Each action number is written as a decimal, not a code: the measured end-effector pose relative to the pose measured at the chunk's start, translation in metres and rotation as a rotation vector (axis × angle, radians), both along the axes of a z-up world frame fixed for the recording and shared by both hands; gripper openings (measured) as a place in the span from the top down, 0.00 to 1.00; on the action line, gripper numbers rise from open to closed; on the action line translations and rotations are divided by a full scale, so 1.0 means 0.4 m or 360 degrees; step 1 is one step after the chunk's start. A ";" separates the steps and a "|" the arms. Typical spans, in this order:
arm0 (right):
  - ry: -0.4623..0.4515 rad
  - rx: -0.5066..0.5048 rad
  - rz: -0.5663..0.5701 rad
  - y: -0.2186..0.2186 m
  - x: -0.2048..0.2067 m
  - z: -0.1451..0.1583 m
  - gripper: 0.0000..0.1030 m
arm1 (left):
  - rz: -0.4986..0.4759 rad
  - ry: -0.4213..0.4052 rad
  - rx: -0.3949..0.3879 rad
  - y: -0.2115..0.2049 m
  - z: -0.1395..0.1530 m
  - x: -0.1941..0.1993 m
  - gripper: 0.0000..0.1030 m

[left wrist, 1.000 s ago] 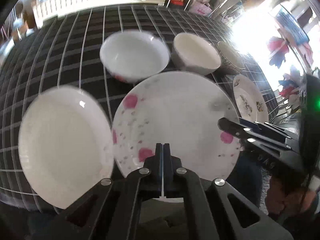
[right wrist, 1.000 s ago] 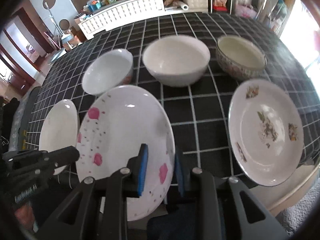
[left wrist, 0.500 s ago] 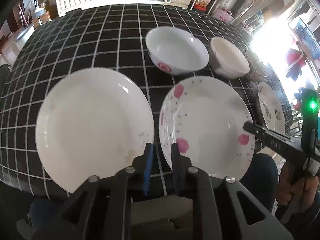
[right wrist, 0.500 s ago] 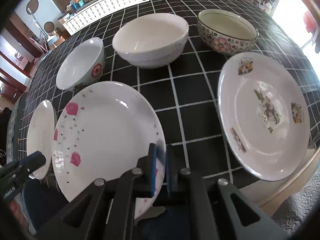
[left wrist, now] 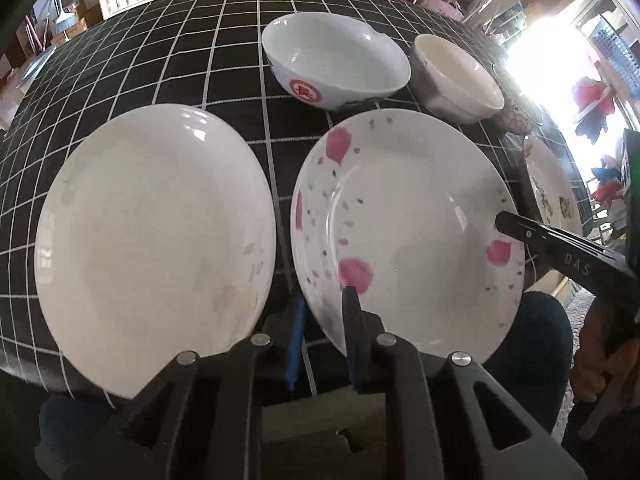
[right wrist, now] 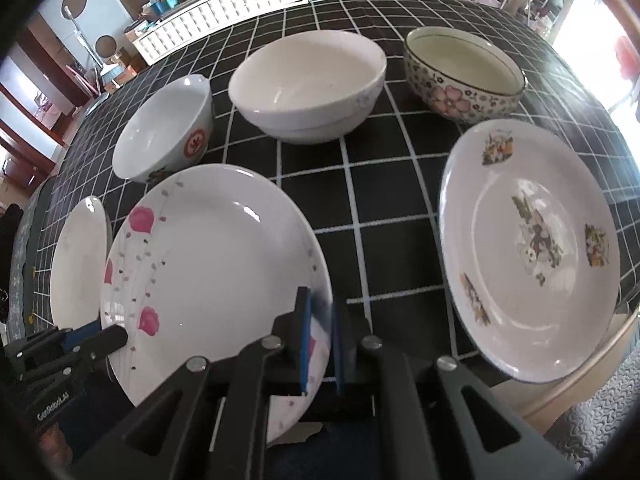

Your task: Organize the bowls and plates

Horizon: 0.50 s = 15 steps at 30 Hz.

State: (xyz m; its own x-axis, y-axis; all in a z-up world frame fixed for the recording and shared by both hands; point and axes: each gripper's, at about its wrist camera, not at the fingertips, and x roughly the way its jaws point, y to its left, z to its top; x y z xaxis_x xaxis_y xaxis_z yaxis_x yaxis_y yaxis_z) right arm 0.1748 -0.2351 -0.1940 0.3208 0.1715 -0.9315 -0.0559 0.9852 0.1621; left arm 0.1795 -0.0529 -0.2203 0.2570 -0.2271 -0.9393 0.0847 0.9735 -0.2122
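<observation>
Both grippers pinch the same pink-flowered plate [left wrist: 408,224] at its near rim. The left gripper [left wrist: 323,334] has its blue pads on either side of the plate's near-left edge, its jaws having just opened slightly around that rim. The right gripper [right wrist: 320,344] has just closed and is clamped on the near-right edge.

The plate lies at the near edge of the worktop [right wrist: 384,208], between a plain white plate [left wrist: 152,244] on its left and a flower-printed plate [right wrist: 528,248] well apart on its right. Behind them stand three bowls, all empty — a white bowl with a red emblem [left wrist: 336,66], a plain white bowl [right wrist: 308,84] and a bowl with a pink flower pattern [right wrist: 464,76].

The worktop wears a black cloth with a white grid. Beyond it are a white lattice-fronted cabinet [right wrist: 224,16] and cluttered shelves; glaring daylight comes in at the right.
</observation>
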 end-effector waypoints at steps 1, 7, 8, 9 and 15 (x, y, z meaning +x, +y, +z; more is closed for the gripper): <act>-0.0006 -0.0008 0.0007 0.003 0.003 0.000 0.88 | -0.0009 -0.0004 0.0014 -0.005 -0.005 0.007 0.85; -0.0041 -0.0027 0.0034 0.011 0.018 -0.009 0.85 | -0.0013 -0.0016 0.0060 -0.024 -0.020 0.032 0.87; -0.0053 -0.0045 0.0024 0.013 0.015 -0.008 0.85 | -0.0018 -0.0038 0.0058 -0.017 -0.016 0.028 0.87; -0.0059 -0.0071 0.0023 0.018 0.012 -0.006 0.85 | -0.0025 -0.0047 0.0056 -0.019 -0.016 0.029 0.87; -0.0065 -0.0062 -0.0013 0.021 -0.005 0.006 0.85 | -0.0041 -0.0063 0.0063 -0.010 0.003 0.023 0.87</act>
State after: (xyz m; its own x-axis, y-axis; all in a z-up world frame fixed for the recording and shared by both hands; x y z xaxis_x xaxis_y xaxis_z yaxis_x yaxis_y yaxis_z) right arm 0.1729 -0.2268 -0.1915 0.3600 0.1327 -0.9235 -0.0536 0.9911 0.1216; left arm 0.1889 -0.0568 -0.2192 0.2889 -0.1972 -0.9369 0.1174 0.9785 -0.1697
